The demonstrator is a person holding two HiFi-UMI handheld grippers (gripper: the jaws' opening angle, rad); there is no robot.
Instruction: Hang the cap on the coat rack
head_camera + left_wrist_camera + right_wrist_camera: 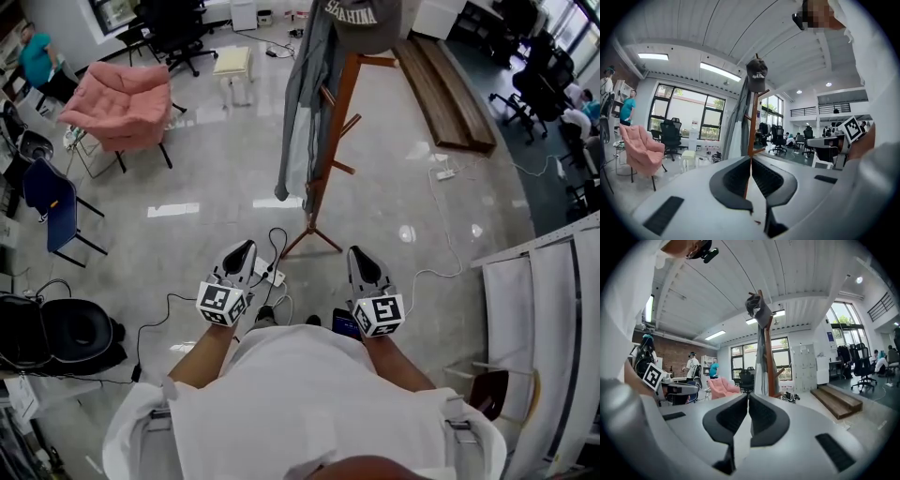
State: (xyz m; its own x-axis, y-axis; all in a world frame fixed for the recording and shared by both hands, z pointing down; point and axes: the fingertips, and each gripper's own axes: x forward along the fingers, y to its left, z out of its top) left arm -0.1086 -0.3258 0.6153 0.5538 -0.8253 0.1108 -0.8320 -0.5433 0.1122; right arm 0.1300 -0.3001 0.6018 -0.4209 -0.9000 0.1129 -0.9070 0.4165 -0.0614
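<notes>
- Dark grey fabric cap [366, 19]: sits atop the tall reddish wooden coat rack [333, 141], at 12 o'clock from both grippers; lettered panel faces the head camera, brim direction unreadable.
- Grey hanging jacket [305, 103]: on the rack's 9 o'clock side.
- Pink cushioned armchair [122, 98]: 10 o'clock.
- Brown wooden steps [445, 94]: 1 o'clock.
- Left hand-held gripper [240, 253], right hand-held gripper [364, 261]: jaws pressed together, nothing held, well apart from the rack.

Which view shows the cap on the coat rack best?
The left gripper view: the whole cap sits atop the coat rack, with nothing in front of it. The right gripper view shows it whole too, but tilted; the head view crops its top at the frame edge.
</notes>
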